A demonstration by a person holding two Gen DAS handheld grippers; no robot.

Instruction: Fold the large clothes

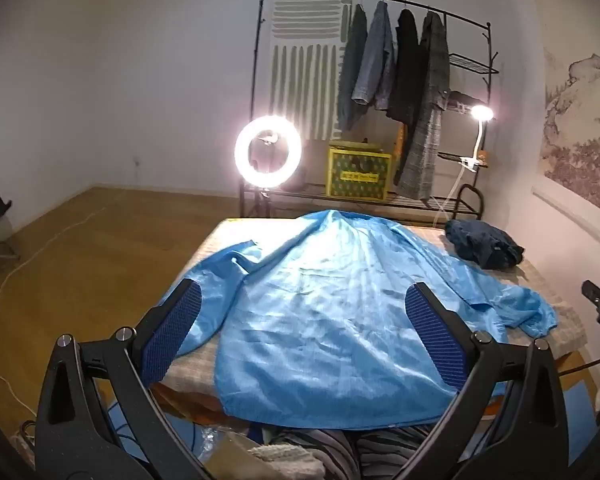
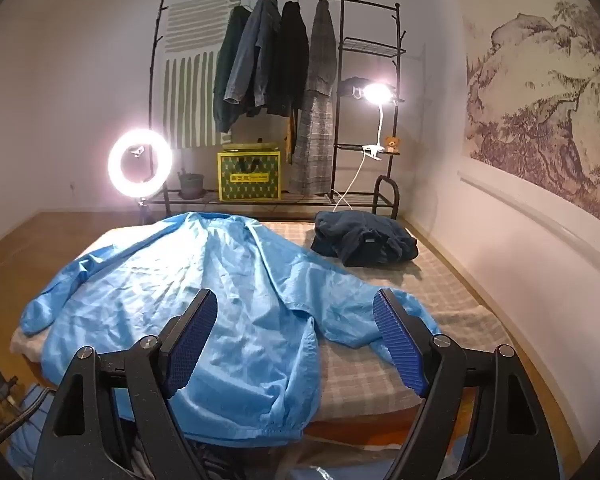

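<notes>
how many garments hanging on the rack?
4, side by side on the rack's top rail: dark green jacket, denim jacket, black coat, grey plaid coat rightmost. More could be hidden behind them.

- My left wrist camera looks forward and slightly down between my left gripper (image 1: pixel 302 332), from the bed's near edge.
- My right wrist camera faces likewise from further right.
- Both share the blue jacket (image 1: pixel 320 304), clothes rack (image 2: pixel 276 60) and ring light (image 1: pixel 268 152).
</notes>
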